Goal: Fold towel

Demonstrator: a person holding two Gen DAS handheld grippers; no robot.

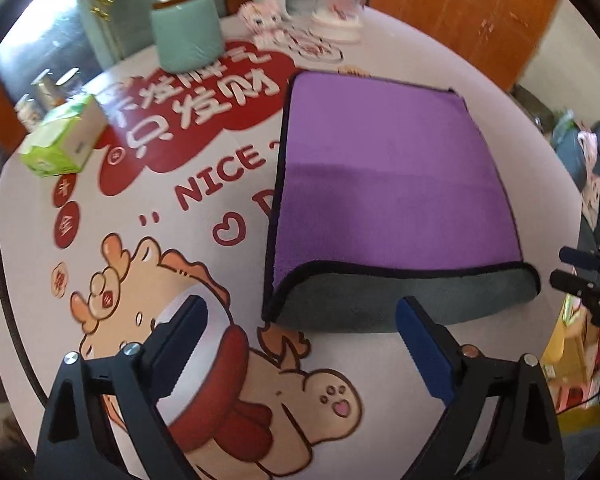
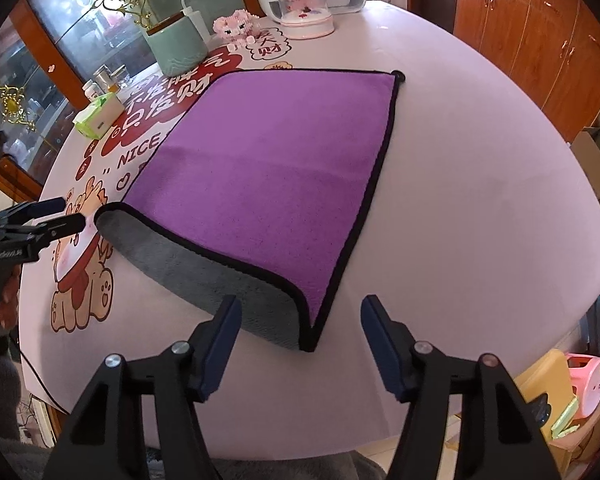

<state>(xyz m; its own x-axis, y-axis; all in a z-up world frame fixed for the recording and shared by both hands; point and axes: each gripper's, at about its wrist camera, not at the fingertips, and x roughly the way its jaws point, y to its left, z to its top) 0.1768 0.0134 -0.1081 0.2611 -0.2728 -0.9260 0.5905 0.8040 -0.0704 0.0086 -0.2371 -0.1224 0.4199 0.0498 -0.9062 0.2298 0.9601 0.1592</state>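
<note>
Best to pinch both near corners of the towel (image 2: 268, 184) together, taking both layers (purple over grey), then carry them evenly toward the table's (image 2: 480, 208) far edge. Left gripper (image 1: 300, 344): spread wide, holding nothing, just short of the near-left corner. Right gripper (image 2: 300, 344): likewise wide and empty, straddling the near-right corner.

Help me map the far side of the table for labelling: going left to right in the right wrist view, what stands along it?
Green tissue pack → teal canister → pink block figure → glass dome ornament.
</note>
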